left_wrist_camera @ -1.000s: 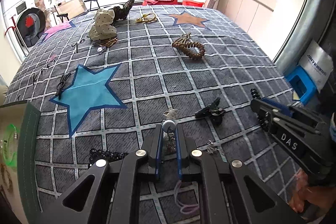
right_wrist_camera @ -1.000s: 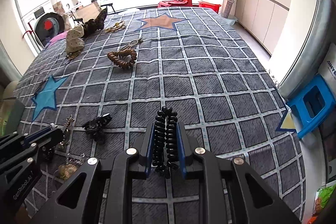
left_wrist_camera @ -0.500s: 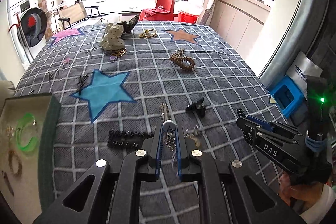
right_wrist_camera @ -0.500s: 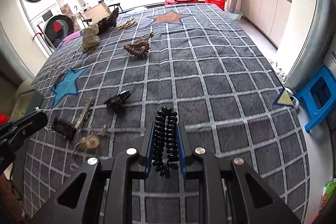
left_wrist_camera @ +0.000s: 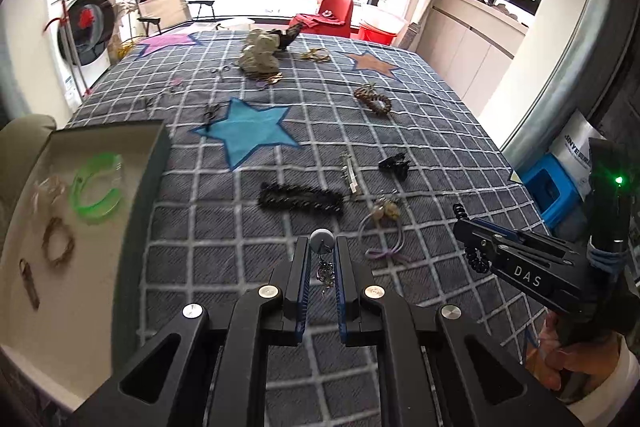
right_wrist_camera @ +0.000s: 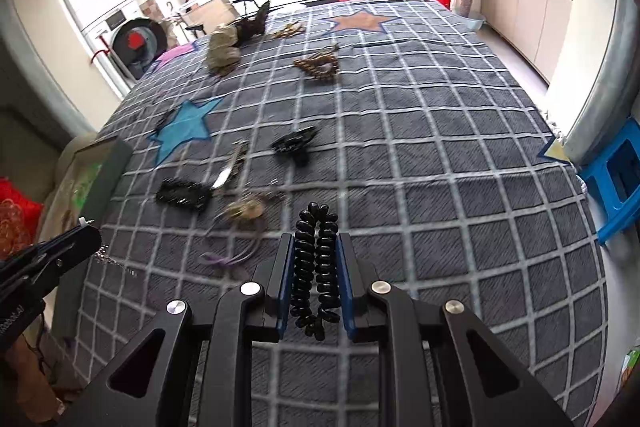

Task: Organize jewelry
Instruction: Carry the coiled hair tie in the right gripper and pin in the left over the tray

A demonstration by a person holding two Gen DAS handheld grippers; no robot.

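My left gripper [left_wrist_camera: 322, 247] is shut on a pearl earring [left_wrist_camera: 321, 238] whose glittery chain hangs between the fingers, above the grey checked bedspread [left_wrist_camera: 420, 147]. To its left lies an open box [left_wrist_camera: 154, 163] holding a green bangle [left_wrist_camera: 98, 187] and small brown pieces. My right gripper [right_wrist_camera: 316, 241] is shut on a black spiral hair tie [right_wrist_camera: 316, 267] and hovers over the bed's near part. In the left wrist view the right gripper [left_wrist_camera: 462, 225] is at the right, with a hand on its handle. The left gripper's tip [right_wrist_camera: 90, 230] shows at the left edge of the right wrist view.
On the bedspread lie a black bar clip [left_wrist_camera: 300, 199], a silver clip [left_wrist_camera: 349, 175], a black claw clip [left_wrist_camera: 394, 165], a purple hair tie with a charm [left_wrist_camera: 384, 227], a brown bead bracelet [left_wrist_camera: 374, 99] and a fabric heap [left_wrist_camera: 260, 55]. A blue stool [right_wrist_camera: 616, 179] stands off the bed's right edge.
Both grippers have pulled back and leftwards with their loads, so the open box has come far into the left wrist view. Neither grip has changed.
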